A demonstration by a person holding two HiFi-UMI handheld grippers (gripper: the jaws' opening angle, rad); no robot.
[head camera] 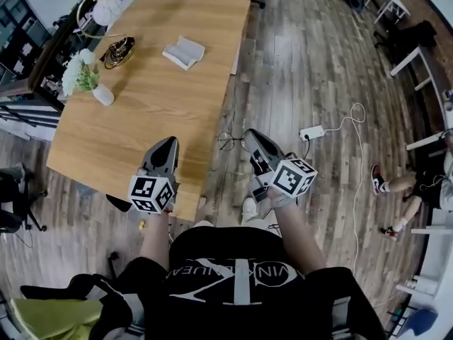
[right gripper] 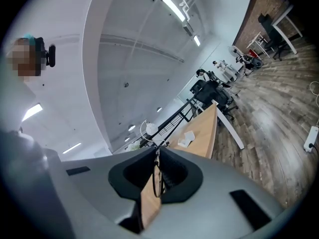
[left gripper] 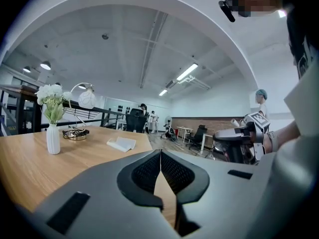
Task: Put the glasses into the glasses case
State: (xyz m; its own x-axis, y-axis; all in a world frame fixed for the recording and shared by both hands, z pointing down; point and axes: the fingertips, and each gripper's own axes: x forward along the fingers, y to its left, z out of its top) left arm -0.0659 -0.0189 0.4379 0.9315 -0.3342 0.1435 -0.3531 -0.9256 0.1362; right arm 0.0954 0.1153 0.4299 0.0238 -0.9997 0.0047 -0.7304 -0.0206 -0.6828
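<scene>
Our right gripper (head camera: 248, 134) is clamped shut on the thin round wire-framed glasses (head camera: 229, 142), just off the near edge of the light wooden table (head camera: 134, 133). We should carry them level to the white open case (head camera: 184, 52) far across. Our left gripper (head camera: 170, 142), closed and empty, can steady it.

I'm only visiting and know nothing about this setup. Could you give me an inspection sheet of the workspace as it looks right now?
Surface: wooden table, mostly bare.
Job's things: glasses held beyond the table's edge, above the floor; white open case, likely theirs, far across the table.
Clutter: vase of flowers, lamp and round tray along the far left side.
Tongs: left tongs shut and empty, over the table's near corner; right tongs shut on the glasses.
Cables: power strip with a white cable on the floor.
Surroundings: plank floor; seated person at the right.
</scene>
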